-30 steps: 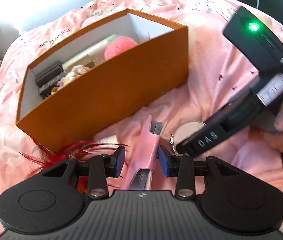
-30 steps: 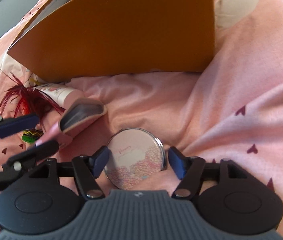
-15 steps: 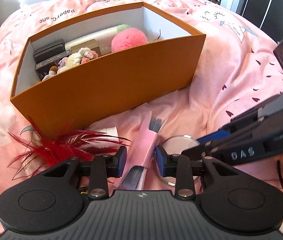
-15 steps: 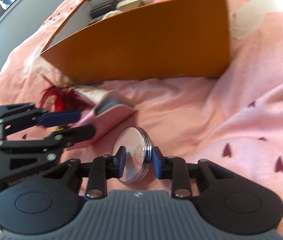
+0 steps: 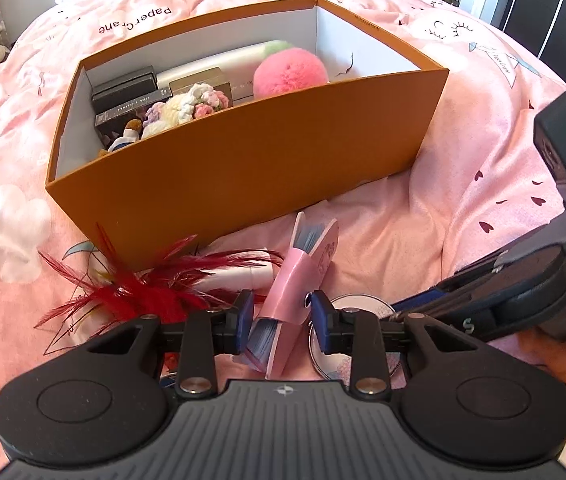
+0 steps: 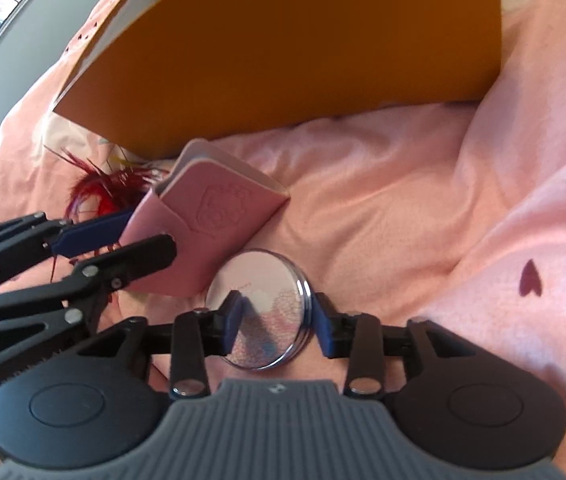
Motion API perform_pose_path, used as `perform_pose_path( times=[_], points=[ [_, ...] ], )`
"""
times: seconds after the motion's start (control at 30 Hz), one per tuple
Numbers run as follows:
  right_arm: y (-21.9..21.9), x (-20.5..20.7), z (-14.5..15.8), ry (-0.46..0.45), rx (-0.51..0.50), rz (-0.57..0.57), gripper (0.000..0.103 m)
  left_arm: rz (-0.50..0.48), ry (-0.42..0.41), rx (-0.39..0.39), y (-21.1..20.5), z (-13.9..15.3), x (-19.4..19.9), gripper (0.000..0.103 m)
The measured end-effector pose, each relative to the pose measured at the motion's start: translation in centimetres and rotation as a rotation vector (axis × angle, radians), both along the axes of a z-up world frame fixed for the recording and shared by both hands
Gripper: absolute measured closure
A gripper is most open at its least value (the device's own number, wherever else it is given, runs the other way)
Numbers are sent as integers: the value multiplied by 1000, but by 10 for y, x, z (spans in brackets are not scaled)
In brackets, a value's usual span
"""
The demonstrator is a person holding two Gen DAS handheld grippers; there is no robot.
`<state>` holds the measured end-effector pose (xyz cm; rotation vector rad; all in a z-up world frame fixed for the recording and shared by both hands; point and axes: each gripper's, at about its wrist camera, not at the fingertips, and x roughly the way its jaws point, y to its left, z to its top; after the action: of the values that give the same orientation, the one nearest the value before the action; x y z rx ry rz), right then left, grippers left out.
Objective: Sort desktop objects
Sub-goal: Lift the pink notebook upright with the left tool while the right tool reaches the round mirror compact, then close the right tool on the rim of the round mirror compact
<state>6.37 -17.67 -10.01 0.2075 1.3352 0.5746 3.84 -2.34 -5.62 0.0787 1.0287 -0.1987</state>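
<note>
Both grippers are now working low over the bed [image 5: 423,216], each on its own item in front of the orange box [image 5: 243,160]. The left gripper [image 5: 281,322], a second ago only straddling the pink card wallet [image 5: 295,280], is now clenching it and tipping it up off the bedding. The right gripper [image 6: 279,320] had squeezed the round compact [image 6: 261,308] edge-on half a second ago; its jaws are opening again, the compact between them, so that grasp probably needs retaking before either goes into the box. The red feathers [image 5: 139,288] and a white tube [image 5: 239,278] are waiting beside the box. The compact's lower edge is hiding behind the gripper body, and whether both pads are touching it is hard to make out.
</note>
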Motion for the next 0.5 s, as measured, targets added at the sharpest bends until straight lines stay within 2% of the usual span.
perform_pose_path(
  times=[0.07, 0.13, 0.33, 0.5],
  points=[
    [4, -1, -4, 14, -5, 17, 54, -3, -1, 8, -1, -1, 1, 67],
    [7, -2, -6, 19, -11, 28, 54, 0, -1, 14, -2, -2, 2, 67],
    [-3, -6, 5, 7, 24, -12, 80, 2, 3, 9, 0, -2, 1, 67],
    [-7, -15, 33, -83, 52, -18, 88, 1, 5, -12, 4, -1, 1, 67]
  ],
)
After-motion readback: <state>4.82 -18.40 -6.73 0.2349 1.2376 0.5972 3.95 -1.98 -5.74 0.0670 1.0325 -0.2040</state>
